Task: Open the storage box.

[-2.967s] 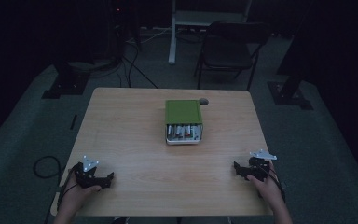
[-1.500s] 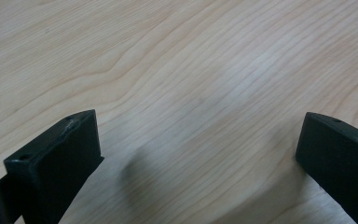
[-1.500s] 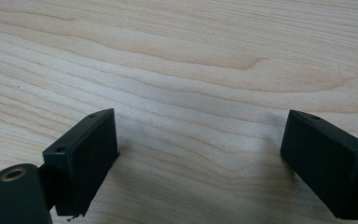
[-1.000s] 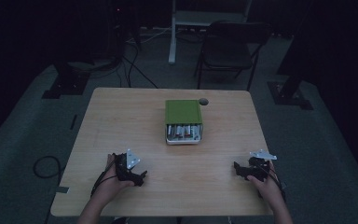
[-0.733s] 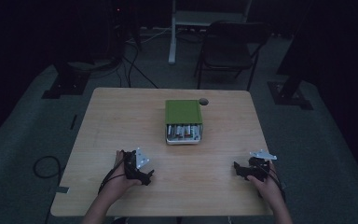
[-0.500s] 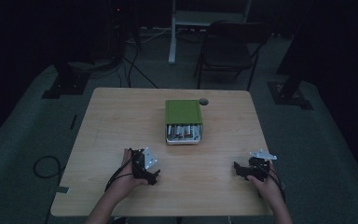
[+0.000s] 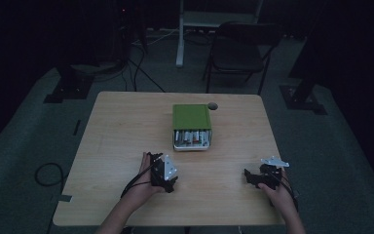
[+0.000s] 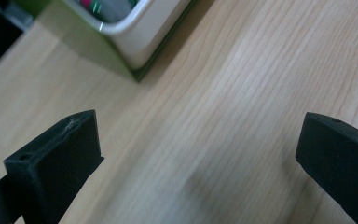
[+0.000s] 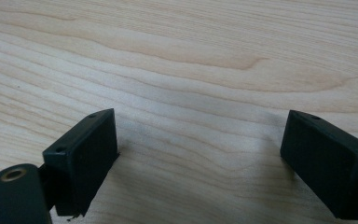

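A green box [image 7: 191, 117] stands in the middle of the wooden table [image 7: 117, 126], with a white tray [image 7: 191, 141] of battery-like cylinders at its near end. My left gripper [image 7: 166, 170] is open just in front and left of the tray, held by a hand. In the left gripper view the jaws of that gripper [image 8: 200, 154] stand wide apart over bare wood, with the tray's corner [image 8: 140, 37] a short way ahead. At the front right, my right gripper [image 7: 251, 177] rests open. Bare wood lies between the jaws of the right gripper [image 9: 200, 158].
A small dark round object [image 7: 213, 106] lies at the box's far right corner. Beyond the table stand a folding chair [image 7: 243, 48] and dark stands with cables on the floor. The table's left half [image 7: 112, 146] is bare wood.
My left gripper has moved from the table's front left corner to the right and forward, close to the tray. The right gripper has stayed put.
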A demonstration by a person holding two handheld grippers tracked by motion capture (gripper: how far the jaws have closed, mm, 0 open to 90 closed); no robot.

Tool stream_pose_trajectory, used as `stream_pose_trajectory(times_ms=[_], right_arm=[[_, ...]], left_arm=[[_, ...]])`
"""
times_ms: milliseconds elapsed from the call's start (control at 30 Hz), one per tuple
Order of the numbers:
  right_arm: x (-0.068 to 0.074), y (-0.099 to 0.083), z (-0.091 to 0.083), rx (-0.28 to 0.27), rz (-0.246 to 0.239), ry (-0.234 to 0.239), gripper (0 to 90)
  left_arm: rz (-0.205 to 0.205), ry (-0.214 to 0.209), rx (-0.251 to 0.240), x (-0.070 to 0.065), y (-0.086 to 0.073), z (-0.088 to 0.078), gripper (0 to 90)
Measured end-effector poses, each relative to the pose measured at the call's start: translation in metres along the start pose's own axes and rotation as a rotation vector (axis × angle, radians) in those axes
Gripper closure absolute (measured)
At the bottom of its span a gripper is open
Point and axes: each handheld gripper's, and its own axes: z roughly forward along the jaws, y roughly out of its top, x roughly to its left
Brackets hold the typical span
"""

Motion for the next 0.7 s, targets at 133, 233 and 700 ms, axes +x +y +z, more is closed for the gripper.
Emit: stream_pose_trajectory(times_ms=[133,233,700], right_arm=[[0.000,0.000,0.000,0.000,0.000,0.000,10.3],[0.000,0.000,0.000,0.000,0.000,0.000,10.3],[0.000,0.000,0.000,-0.001,-0.001,0.000,10.4]], left_arm=[[0.032,0.009,-0.015,-0.003,0.008,0.002,0.3],[0.052,0.009,-0.019,-0.005,0.014,0.004,0.2],[0.225,0.057,-0.038,-0.016,0.037,0.014,0.2]])
